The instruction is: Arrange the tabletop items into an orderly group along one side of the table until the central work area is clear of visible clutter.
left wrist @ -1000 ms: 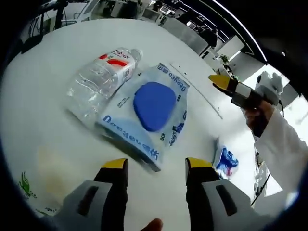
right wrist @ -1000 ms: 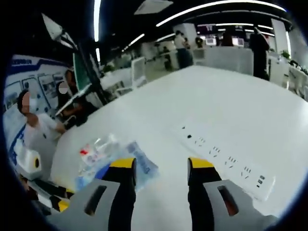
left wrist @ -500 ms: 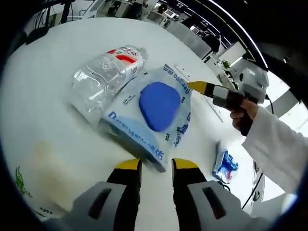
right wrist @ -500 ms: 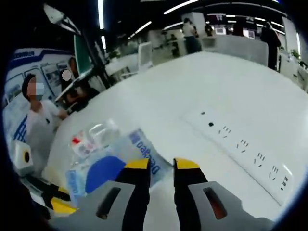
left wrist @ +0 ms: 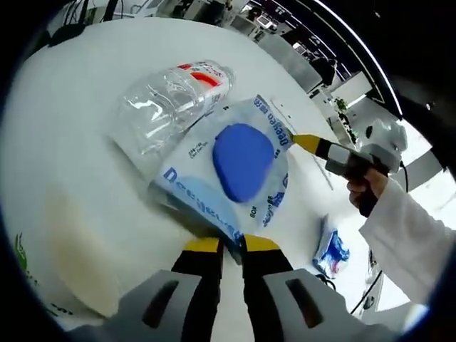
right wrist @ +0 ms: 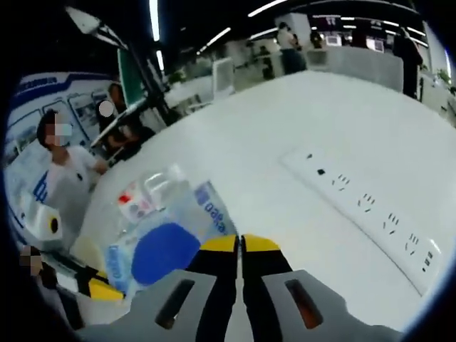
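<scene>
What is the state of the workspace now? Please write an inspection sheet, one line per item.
Surface: white table, with a pale yellowish patch near the left gripper.
Job's things: bottle lying on its side against the pack; small packet apart.
Clutter: nothing seen beyond these.
Grippers: left gripper shut on the pack's near corner; right gripper shut at its far edge, grip unclear.
Cables: power strip flat on the table.
Surroundings: open office, people, ceiling lights.
</scene>
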{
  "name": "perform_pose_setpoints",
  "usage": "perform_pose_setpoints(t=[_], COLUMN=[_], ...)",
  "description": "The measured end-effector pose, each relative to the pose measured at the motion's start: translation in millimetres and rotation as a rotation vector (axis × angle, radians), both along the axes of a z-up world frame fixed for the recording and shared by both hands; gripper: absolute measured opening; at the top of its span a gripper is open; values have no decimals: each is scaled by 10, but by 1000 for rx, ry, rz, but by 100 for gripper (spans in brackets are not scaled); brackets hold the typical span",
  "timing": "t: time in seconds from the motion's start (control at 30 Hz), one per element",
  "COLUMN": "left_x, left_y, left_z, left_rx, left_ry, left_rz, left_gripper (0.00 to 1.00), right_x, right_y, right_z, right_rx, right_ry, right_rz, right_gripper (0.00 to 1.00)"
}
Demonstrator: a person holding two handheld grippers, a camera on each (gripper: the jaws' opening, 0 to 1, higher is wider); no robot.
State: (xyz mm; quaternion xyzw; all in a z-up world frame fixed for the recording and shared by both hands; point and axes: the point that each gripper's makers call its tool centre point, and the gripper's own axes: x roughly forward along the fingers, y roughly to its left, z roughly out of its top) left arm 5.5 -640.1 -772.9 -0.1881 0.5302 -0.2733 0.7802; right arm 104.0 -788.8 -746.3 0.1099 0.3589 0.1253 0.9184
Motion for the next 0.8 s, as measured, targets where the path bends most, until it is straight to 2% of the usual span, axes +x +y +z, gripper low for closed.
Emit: perform_pose_setpoints(t=[0.03,0.13,0.2,0.37,0.57,0.7,0.8], left_x=[-5,-33,-38,-31,93,156,258], left_y=[-11,-23,-9,14,52,57,46], left_z=[25,50,83,137,395,518,697], left_rx=[-21,-25,-21,-20,-4,-16,-13], left_ry=[18,21,9,-10,-160,-195,-277], left_rz=[34,18,6,-41,-174,-207,-261], left_gripper=[0,0,0,0,0,0,0], right_x=[-18,-82,-143,-348,-654,-849,-1018], right_y=[19,11,-25,-134,-225,-253,-240], right_z=[8,18,31,87,378,638,800], right_rx=[-12,-33,2,12,18,98,115], right_ry=[-4,1,14,24,-19,-73,-112], right_rz=[20,35,0,-48,-109,-221,-266], right_gripper=[0,0,0,0,0,0,0])
